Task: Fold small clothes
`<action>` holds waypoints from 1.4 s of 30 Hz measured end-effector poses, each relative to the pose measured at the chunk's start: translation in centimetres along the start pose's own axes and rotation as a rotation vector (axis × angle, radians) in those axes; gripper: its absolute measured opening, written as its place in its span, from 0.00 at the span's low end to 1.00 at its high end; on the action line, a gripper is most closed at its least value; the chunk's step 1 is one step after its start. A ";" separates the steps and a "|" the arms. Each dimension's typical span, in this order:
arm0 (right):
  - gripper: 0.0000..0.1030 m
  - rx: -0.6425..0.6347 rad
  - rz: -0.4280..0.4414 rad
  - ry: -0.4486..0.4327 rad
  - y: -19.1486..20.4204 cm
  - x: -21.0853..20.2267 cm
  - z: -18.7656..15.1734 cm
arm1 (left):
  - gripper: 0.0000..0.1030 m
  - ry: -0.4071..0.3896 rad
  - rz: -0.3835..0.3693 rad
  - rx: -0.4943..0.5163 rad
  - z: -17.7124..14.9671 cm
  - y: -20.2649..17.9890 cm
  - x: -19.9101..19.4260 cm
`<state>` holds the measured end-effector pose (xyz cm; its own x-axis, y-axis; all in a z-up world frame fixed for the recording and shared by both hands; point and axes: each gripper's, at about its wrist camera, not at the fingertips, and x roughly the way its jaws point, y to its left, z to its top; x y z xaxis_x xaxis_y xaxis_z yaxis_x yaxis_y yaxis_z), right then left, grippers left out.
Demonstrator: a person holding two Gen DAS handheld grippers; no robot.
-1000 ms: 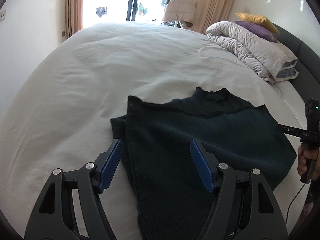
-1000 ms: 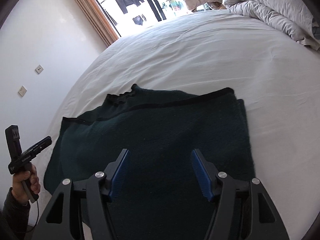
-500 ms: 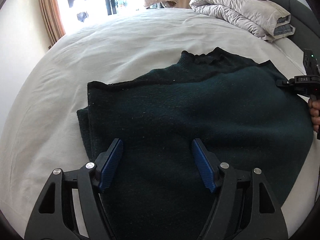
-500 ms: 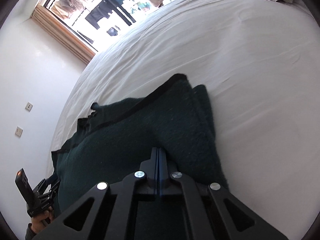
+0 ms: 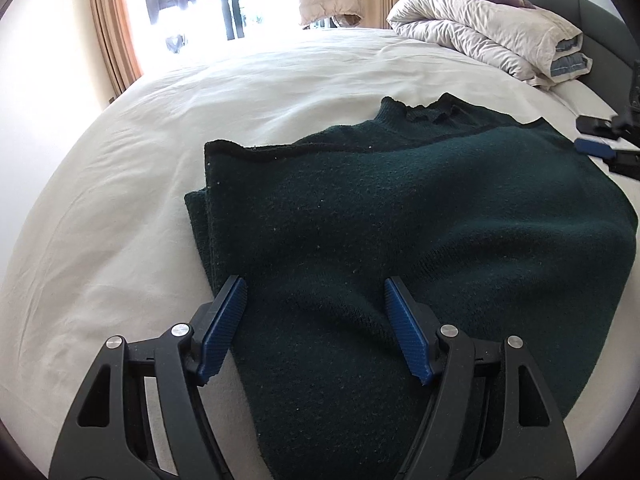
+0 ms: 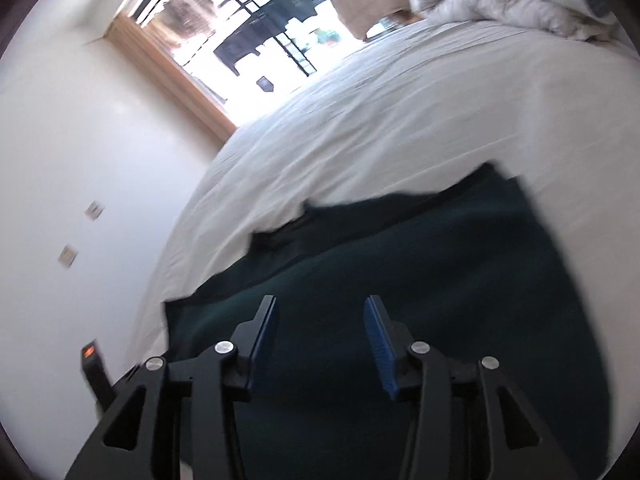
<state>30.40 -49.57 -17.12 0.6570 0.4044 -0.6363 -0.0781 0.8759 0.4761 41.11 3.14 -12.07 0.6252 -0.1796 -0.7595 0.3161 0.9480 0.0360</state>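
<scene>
A dark green knit sweater (image 5: 400,220) lies folded on the white bed, its collar at the far side and a folded edge on the left. My left gripper (image 5: 314,300) is open and empty, hovering over the sweater's near left part. The sweater also shows in the right wrist view (image 6: 420,280), blurred by motion. My right gripper (image 6: 320,320) is open and empty above the sweater, and it shows at the right edge of the left wrist view (image 5: 600,148).
The white bed sheet (image 5: 200,92) spreads around the sweater. A rolled grey duvet (image 5: 480,44) with pillows lies at the far right by the dark headboard. A bright window with curtains (image 5: 224,4) is behind. A white wall (image 6: 80,160) is at the left.
My right gripper was shut on the sweater half a second ago; it has opened, let go and tilted. My left gripper stays open and has shifted slightly over the sweater.
</scene>
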 end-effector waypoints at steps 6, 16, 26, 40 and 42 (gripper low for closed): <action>0.41 -0.097 0.132 0.228 5.6 7.3 -4.9 | 0.69 0.000 -0.022 -0.017 -0.2 0.6 -0.1; 0.00 0.156 0.047 0.092 -4.0 6.0 0.2 | 0.69 -0.009 -0.050 -0.019 -0.4 1.4 -0.3; 0.08 0.081 -0.090 -0.039 -7.7 4.6 5.0 | 0.69 -0.020 -0.067 -0.054 -0.6 2.3 -0.1; 0.37 0.060 0.064 0.046 -2.5 3.9 0.0 | 0.69 0.011 0.012 -0.112 -0.5 2.2 -1.2; 0.29 0.093 0.072 0.035 -4.3 3.7 0.0 | 0.70 0.019 -0.025 -0.160 -0.5 3.3 -0.9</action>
<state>33.13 -51.86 -21.52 0.6255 0.4754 -0.6187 -0.0528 0.8169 0.5743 41.20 6.53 -11.62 0.6041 -0.2004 -0.7713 0.2130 0.9733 -0.0860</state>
